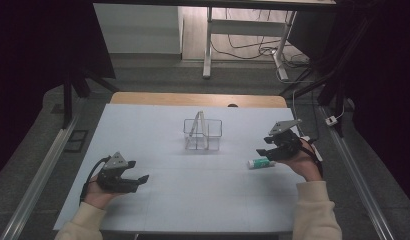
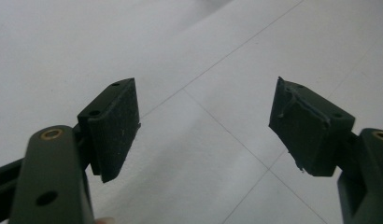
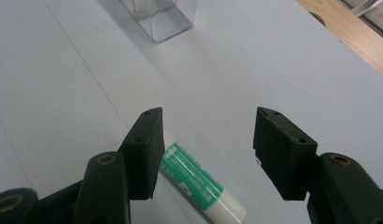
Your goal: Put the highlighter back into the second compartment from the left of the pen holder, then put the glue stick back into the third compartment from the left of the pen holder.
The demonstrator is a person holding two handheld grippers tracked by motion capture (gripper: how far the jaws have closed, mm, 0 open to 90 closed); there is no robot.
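Hovering over the right side of the white bench [image 1: 158, 200], my right tool [image 1: 265, 148] hangs just above a small green-and-white tube [image 1: 261, 162], its jaws spread wide with nothing between them. From the high view the tube lies flat on the bench, just below and beside the jaw tips, its long axis running roughly left to right across the bench, white end toward the middle. My right gripper view adds what the high one cannot resolve: the tube [image 3: 201, 185] has a green printed label along its body and a plain white end, and it runs on a slant from behind the left jaw down toward the bottom of the picture, white end nearest the camera. Part of it sits hidden behind that jaw, so I cannot tell whether the jaw touches it; it looks just clear.

That same view catches the corner of a clear plastic holder [image 3: 159, 18] farther off; the high view shows the clear plastic holder [image 1: 203, 135] whole, standing upright near the middle of the bench, split into compartments, with what may be a pale stick leaning inside.

My left tool [image 1: 138, 181] sits well apart on the left, low over the bench. The left gripper view shows the left tool [image 2: 206, 126] with jaws wide apart over bare white surface crossed by thin seam lines.
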